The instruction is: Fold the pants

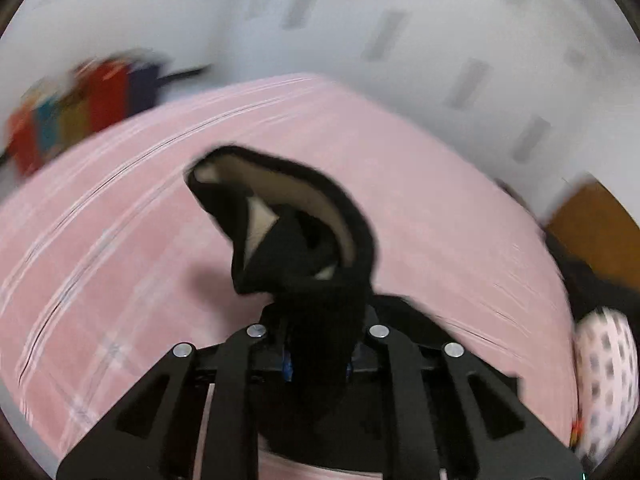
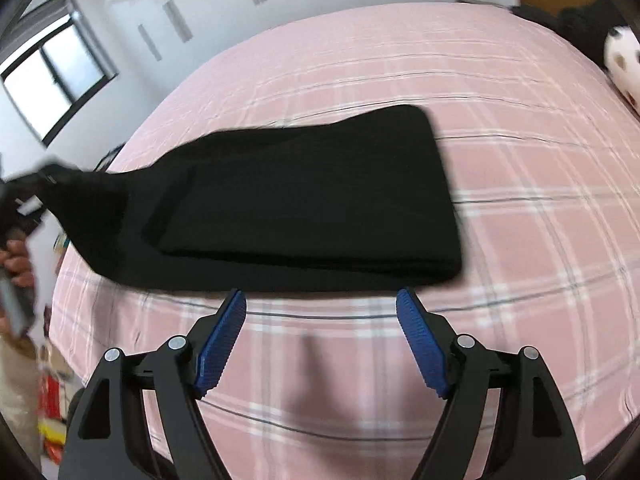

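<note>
pants (image 2: 304, 204), black, lie partly folded across a bed (image 2: 500, 128) covered in pink plaid bedding. in the right wrist view the thick folded part rests flat on the bedding, several layers stacked, its squared end toward the right. toward the left the cloth narrows and lifts off the bed, drawn up to a pinched point at the left edge of the picture.

that point sits in the left hand-held gripper (image 2: 44, 176), seen blurred there with a person's hand (image 2: 18, 264) below it. from the left wrist view, the left hand-held gripper (image 1: 316, 360) is clamped together on the black cloth (image 1: 304, 248): fabric fills the gap between the fingers and rises in front of the lens, a pale inner lining showing in an open fold above the pink bed (image 1: 120, 240).

the right hand-held gripper (image 2: 320, 312) has its jaws apart, the blue ribbed pads (image 2: 222, 340) angled outward with only bedding between them. its tips are just short of the near edge of the folded pants, and i cannot tell whether they touch.

a white pillow with dark spots (image 2: 624, 60) lies at the far right corner of the bed. a window (image 2: 56, 76) shows on the wall at left in the right wrist view. bright clothes (image 1: 88, 100) hang blurred beyond the bed in the left wrist view.
</note>
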A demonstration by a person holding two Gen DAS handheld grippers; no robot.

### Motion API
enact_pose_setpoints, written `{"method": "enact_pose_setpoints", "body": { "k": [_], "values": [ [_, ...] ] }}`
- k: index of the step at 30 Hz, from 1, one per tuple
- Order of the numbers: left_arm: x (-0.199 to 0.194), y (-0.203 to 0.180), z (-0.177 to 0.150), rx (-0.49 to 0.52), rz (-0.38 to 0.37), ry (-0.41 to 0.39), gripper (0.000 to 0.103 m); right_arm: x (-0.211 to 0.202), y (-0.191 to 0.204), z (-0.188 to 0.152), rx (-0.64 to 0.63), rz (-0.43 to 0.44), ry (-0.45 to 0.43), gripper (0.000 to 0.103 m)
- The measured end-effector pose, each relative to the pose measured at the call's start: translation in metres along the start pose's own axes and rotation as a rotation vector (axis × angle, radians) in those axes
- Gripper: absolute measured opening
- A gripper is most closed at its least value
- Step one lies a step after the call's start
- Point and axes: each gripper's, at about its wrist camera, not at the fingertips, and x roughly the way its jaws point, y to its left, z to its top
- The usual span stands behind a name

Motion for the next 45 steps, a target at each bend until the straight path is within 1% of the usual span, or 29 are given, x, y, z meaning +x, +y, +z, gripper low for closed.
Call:
{"method": "enact_pose_setpoints", "body": {
  "k": [3, 4, 6, 7, 9, 10, 11, 12, 13, 15, 17, 18, 19, 22, 26, 27, 29, 30, 31, 33, 35, 36, 37, 38, 39, 42, 43, 44, 45],
  "values": [
    [-0.012, -0.087, -0.021, 0.151, -0.113, 0.028, 0.016, -0.012, -0.021, -0.001, 0.038, -0.011, -0.034, 0.076],
    [-0.008, -0.103, -0.028, 0.173, -0.134, 0.042, 0.016, -0.016, -0.026, -0.004, 0.046, -0.011, -0.040, 0.076],
    [0.006, -0.149, -0.063, 0.237, -0.177, 0.114, 0.018, -0.019, -0.030, -0.003, 0.061, -0.018, -0.048, 0.076],
    [0.014, -0.158, -0.074, 0.249, -0.184, 0.145, 0.021, -0.021, -0.036, -0.005, 0.071, -0.021, -0.053, 0.076],
    [0.045, -0.183, -0.122, 0.294, -0.190, 0.281, 0.027, -0.023, -0.048, -0.009, 0.080, -0.037, -0.045, 0.076],
    [0.055, -0.187, -0.135, 0.314, -0.175, 0.321, 0.029, -0.025, -0.053, -0.009, 0.083, -0.046, -0.041, 0.076],
    [0.066, -0.192, -0.159, 0.353, -0.133, 0.387, 0.033, -0.025, -0.054, -0.009, 0.085, -0.046, -0.040, 0.076],
    [0.068, -0.193, -0.174, 0.369, -0.114, 0.420, 0.033, -0.028, -0.059, -0.008, 0.093, -0.040, -0.039, 0.076],
    [0.061, -0.192, -0.186, 0.375, -0.119, 0.422, 0.042, -0.029, -0.061, -0.005, 0.097, -0.024, -0.042, 0.076],
    [0.032, -0.184, -0.197, 0.367, -0.149, 0.370, 0.075, -0.032, -0.061, 0.002, 0.093, 0.032, -0.049, 0.076],
    [0.008, -0.171, -0.195, 0.354, -0.147, 0.313, 0.089, -0.028, -0.052, 0.017, 0.093, 0.131, -0.039, 0.077],
    [-0.003, -0.162, -0.193, 0.353, -0.145, 0.284, 0.090, -0.026, -0.047, 0.024, 0.096, 0.162, -0.034, 0.077],
    [-0.011, -0.158, -0.192, 0.359, -0.141, 0.276, 0.090, -0.018, -0.041, 0.034, 0.098, 0.206, -0.019, 0.080],
    [-0.028, -0.129, -0.184, 0.367, -0.078, 0.266, 0.090, 0.021, -0.020, 0.056, 0.101, 0.284, 0.049, 0.081],
    [-0.038, -0.097, -0.166, 0.291, -0.021, 0.247, 0.091, 0.073, -0.004, 0.056, 0.176, 0.324, 0.149, 0.082],
    [-0.038, -0.091, -0.164, 0.274, -0.009, 0.249, 0.091, 0.084, 0.003, 0.052, 0.186, 0.329, 0.155, 0.078],
    [-0.041, -0.072, -0.160, 0.242, 0.013, 0.241, 0.091, 0.087, 0.020, 0.051, 0.133, 0.310, 0.138, 0.043],
    [-0.041, -0.064, -0.157, 0.231, 0.027, 0.236, 0.091, 0.089, 0.028, 0.053, 0.105, 0.303, 0.155, 0.019],
    [-0.040, -0.055, -0.154, 0.217, 0.044, 0.233, 0.091, 0.085, 0.036, 0.059, 0.091, 0.310, 0.146, 0.017],
    [-0.042, -0.041, -0.149, 0.195, 0.056, 0.232, 0.091, 0.060, 0.047, 0.076, 0.046, 0.327, 0.082, 0.016],
    [-0.045, -0.032, -0.140, 0.158, 0.056, 0.213, 0.091, 0.016, 0.050, 0.099, 0.015, 0.337, -0.027, 0.016],
    [-0.045, -0.029, -0.136, 0.143, 0.051, 0.203, 0.091, 0.006, 0.047, 0.106, 0.007, 0.331, -0.056, 0.016],
    [-0.044, -0.026, -0.133, 0.130, 0.050, 0.195, 0.091, -0.005, 0.040, 0.110, -0.009, 0.289, -0.085, 0.016],
    [-0.043, -0.024, -0.132, 0.124, 0.050, 0.194, 0.091, -0.005, 0.030, 0.110, -0.024, 0.233, -0.087, 0.016],
    [-0.040, -0.023, -0.131, 0.121, 0.045, 0.194, 0.091, 0.007, 0.017, 0.106, -0.031, 0.170, -0.061, 0.017],
    [-0.027, -0.025, -0.132, 0.117, 0.042, 0.203, 0.091, 0.065, -0.019, 0.075, -0.002, 0.040, 0.136, 0.020],
    [-0.023, -0.028, -0.133, 0.119, 0.038, 0.204, 0.091, 0.067, -0.022, 0.069, 0.005, 0.051, 0.126, 0.025],
    [-0.017, -0.032, -0.132, 0.121, 0.037, 0.208, 0.091, 0.061, -0.024, 0.066, 0.016, 0.071, 0.085, 0.025],
    [-0.013, -0.034, -0.131, 0.124, 0.029, 0.212, 0.091, 0.050, -0.024, 0.066, 0.031, 0.066, 0.054, 0.034]
  ]
}}
